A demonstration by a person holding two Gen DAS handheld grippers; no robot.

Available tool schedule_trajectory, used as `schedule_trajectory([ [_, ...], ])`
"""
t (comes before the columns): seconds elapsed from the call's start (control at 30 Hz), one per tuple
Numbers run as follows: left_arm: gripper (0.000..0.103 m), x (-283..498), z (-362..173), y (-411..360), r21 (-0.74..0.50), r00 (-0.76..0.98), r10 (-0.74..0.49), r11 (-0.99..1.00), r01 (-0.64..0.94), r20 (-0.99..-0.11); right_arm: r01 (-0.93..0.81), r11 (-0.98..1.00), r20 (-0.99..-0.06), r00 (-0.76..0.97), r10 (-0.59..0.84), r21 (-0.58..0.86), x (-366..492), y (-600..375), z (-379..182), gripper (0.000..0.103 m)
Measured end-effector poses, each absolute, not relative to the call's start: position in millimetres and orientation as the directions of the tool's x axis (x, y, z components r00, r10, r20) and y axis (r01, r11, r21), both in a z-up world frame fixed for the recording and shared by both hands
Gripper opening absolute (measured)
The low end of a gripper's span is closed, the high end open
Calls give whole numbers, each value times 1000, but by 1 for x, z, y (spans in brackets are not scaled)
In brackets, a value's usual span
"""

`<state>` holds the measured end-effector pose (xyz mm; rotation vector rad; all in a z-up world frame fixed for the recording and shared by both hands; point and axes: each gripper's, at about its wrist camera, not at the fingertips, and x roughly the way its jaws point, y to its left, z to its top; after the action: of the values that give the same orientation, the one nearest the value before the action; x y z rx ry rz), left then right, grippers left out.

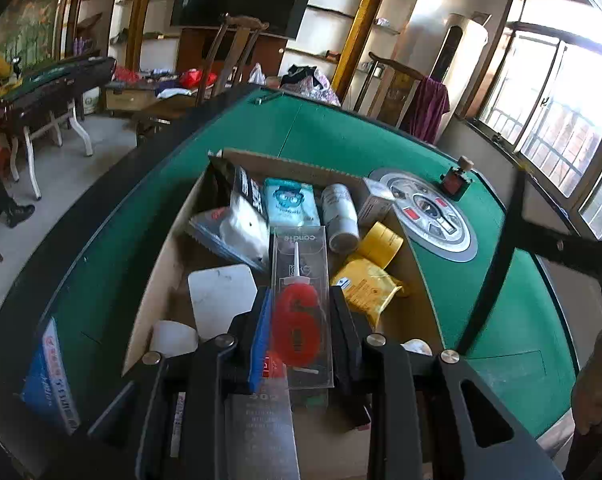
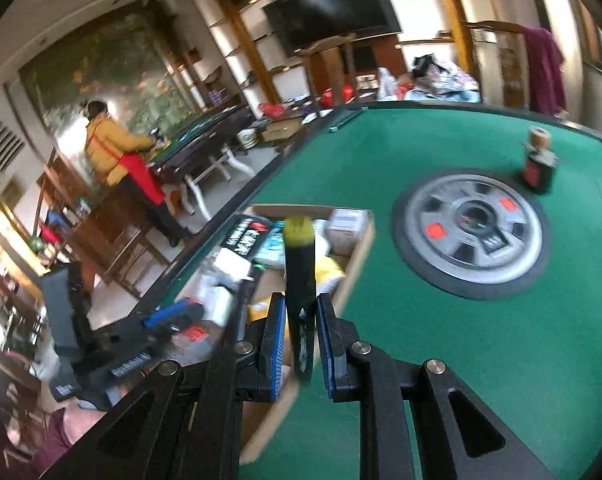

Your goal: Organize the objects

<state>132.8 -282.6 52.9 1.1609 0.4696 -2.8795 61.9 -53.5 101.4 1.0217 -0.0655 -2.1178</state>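
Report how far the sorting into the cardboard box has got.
Done: the cardboard box already holds packets, a white can and yellow tape. In hand: the left gripper holds a boxed red "6" candle over it; the right gripper grips a black tube. Left: a small dark bottle on the felt.

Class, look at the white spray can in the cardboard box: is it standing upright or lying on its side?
Lying on its side. The white spray can rests lengthwise among the packets in the cardboard box, its cap end facing the camera.
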Motion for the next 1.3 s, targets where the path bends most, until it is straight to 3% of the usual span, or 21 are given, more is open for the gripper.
schedule_trajectory([
  [0.2,27,122,37,-290,-301,-700,111,-941,155,-705,658,-690,-724,-313,-615,301,39,-125,84,17],
  [0.53,29,115,35,-286,-300,-710,103,-941,158,-696,594,-722,-809,-192,-555,355,-2,-190,21,17],
  [0.57,31,115,35,-285,-310,-710,111,-938,156,-695,586,-723,-810,-181,-557,366,-5,-190,18,18],
  [0.67,60,115,36,-283,-366,-713,170,-922,129,-680,555,-723,-799,-164,-579,410,-11,-181,17,18],
  [0.7,69,116,37,-282,-382,-713,184,-916,126,-676,545,-725,-791,-171,-588,421,-12,-174,20,21],
  [0.77,71,118,39,-282,-390,-714,185,-911,133,-675,537,-722,-777,-179,-603,437,-10,-163,26,30],
  [0.9,84,133,51,-281,-387,-732,165,-911,145,-661,528,-731,-750,-240,-616,431,-3,-135,42,65],
  [1.0,91,152,65,-283,-337,-763,78,-922,189,-642,528,-750,-740,-298,-603,398,8,-123,50,77],
  [1.17,97,186,93,-284,-177,-802,-171,-929,325,-572,537,-747,-727,-316,-609,392,20,-112,54,79],
  [1.2,102,195,102,-277,-99,-803,-268,-923,373,-533,541,-746,-723,-323,-610,388,25,-109,54,80],
  [1.3,103,209,119,-258,14,-802,-396,-900,437,-447,561,-746,-716,-347,-606,359,38,-98,55,82],
])
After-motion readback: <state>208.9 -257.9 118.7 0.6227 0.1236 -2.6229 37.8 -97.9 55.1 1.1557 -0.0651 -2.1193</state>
